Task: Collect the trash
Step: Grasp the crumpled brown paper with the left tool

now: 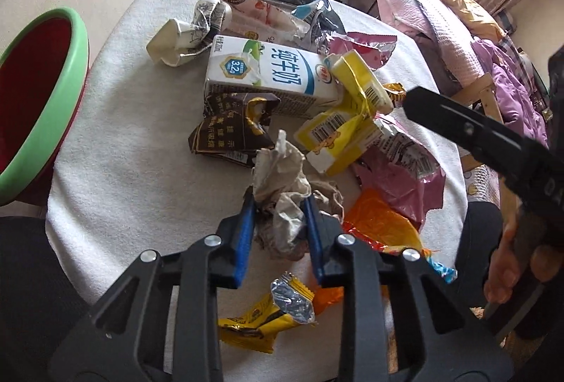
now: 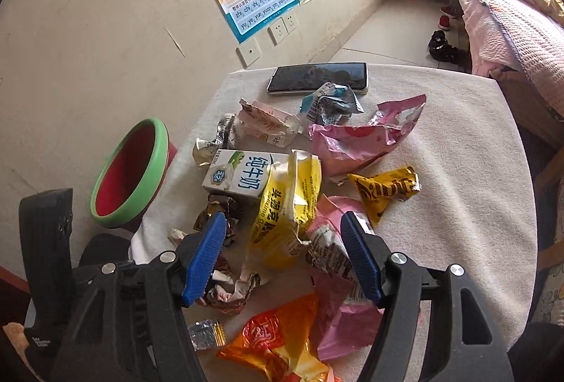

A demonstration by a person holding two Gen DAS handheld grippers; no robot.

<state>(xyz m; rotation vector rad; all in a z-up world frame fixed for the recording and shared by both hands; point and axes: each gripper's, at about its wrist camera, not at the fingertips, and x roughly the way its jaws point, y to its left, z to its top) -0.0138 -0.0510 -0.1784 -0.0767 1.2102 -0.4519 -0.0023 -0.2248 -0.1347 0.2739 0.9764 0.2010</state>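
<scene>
While your left gripper (image 1: pixel 278 205) is clamped on the crumpled tissue (image 1: pixel 282 177), your right gripper (image 2: pixel 283 255) hangs wide apart over the yellow carton (image 2: pixel 285 216). That tissue is grey-white, wadded, stained.

A small table (image 2: pixel 458 142) draped in a white, fuzzy cloth is carrying the whole mess. A dark phone (image 2: pixel 317 77) is lying at the far edge. Nearer, a white milk carton (image 2: pixel 234 175) is lying on its side, a crushed yellow carton (image 2: pixel 285 205) leaning against it. Pink wrappers (image 2: pixel 352 138) are sprawling toward the right, with a yellow snack bag (image 2: pixel 384 189) just beside them. An orange wrapper (image 2: pixel 278 339) is lying at the near edge, and crumpled paper (image 1: pixel 282 191) is sitting near it.
</scene>
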